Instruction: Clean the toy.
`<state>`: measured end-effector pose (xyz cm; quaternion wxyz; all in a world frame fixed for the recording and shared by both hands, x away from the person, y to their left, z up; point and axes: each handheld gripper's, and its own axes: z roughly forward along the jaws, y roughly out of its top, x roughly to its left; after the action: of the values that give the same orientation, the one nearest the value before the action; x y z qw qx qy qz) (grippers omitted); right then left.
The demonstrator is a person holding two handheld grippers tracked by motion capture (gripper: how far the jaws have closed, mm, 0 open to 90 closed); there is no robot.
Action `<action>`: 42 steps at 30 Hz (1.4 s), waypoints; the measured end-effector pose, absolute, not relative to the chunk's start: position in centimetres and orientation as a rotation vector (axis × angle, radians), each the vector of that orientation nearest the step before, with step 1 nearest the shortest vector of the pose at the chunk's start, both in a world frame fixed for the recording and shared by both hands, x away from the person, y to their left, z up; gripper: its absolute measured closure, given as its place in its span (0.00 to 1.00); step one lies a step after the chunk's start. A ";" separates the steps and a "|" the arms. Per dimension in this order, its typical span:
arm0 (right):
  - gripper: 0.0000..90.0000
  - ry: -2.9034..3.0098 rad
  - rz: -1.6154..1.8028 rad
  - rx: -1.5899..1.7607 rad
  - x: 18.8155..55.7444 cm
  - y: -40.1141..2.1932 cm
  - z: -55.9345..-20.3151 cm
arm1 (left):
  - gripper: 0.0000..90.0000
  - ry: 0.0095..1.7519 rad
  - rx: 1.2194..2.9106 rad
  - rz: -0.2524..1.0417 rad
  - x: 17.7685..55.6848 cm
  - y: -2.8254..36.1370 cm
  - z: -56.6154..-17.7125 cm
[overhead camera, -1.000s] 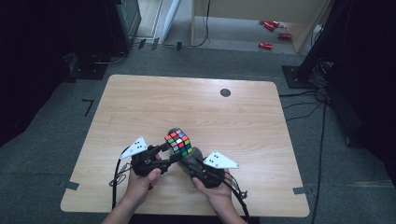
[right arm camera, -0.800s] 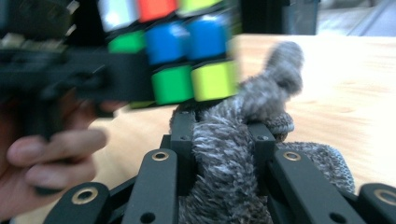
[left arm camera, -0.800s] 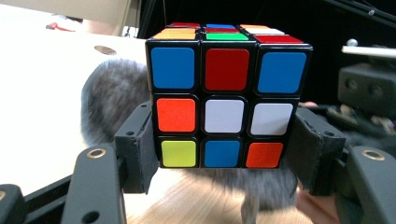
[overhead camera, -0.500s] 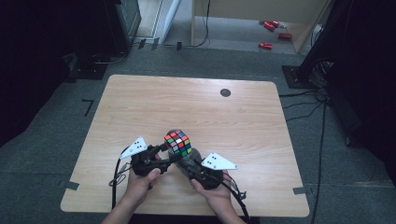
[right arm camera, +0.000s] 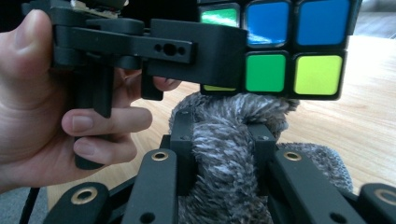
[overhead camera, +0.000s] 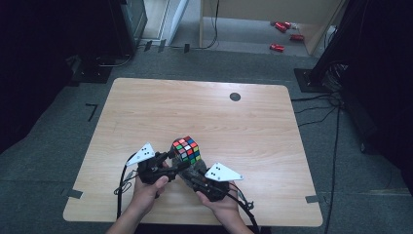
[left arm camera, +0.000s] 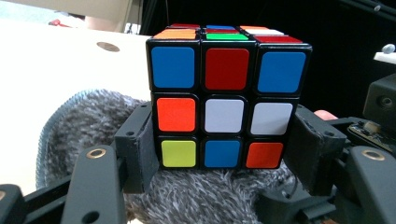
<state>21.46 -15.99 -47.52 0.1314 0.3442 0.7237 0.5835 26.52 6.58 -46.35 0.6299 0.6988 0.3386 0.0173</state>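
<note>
A scrambled puzzle cube (overhead camera: 186, 149) is held above the near middle of the wooden table (overhead camera: 204, 112). My left gripper (overhead camera: 174, 158) is shut on it, its pads (left arm camera: 137, 144) pressing the two lower rows from both sides of the cube (left arm camera: 224, 112). Under the cube lies a grey fuzzy cloth pouch (left arm camera: 65, 126). My right gripper (overhead camera: 191, 171) is shut on a bunched fold of that pouch (right arm camera: 224, 154), directly below the cube (right arm camera: 289, 51). In the right gripper view the left gripper's jaw covers part of the cube's side, with the person's hand (right arm camera: 46, 107) around the handle.
A small dark round disc (overhead camera: 235, 96) sits near the table's far edge. Cables (overhead camera: 122, 180) trail from both grippers toward the near edge. Red items (overhead camera: 282, 29) lie on the floor beyond the table, and dark equipment (overhead camera: 126, 24) stands at the far left.
</note>
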 end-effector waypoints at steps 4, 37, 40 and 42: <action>0.80 2.019 1.670 1.096 22.6 -18.1 -47.4 | 0.39 0.783 1.593 0.040 26.7 7.1 -46.3; 0.79 1.997 1.704 1.171 22.6 -18.3 -47.5 | 0.39 0.785 1.597 0.039 26.7 6.9 -46.5; 0.79 2.013 1.701 1.154 22.4 -17.7 -47.7 | 0.39 0.780 1.607 0.037 26.6 6.6 -46.6; 0.79 2.049 1.704 1.113 22.0 -16.8 -47.9 | 0.39 0.779 1.610 0.039 26.6 6.5 -46.6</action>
<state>21.98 -16.81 -47.86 0.1261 0.3823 0.7038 0.5853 26.58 6.47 -46.60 0.6259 0.7020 0.3395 0.0168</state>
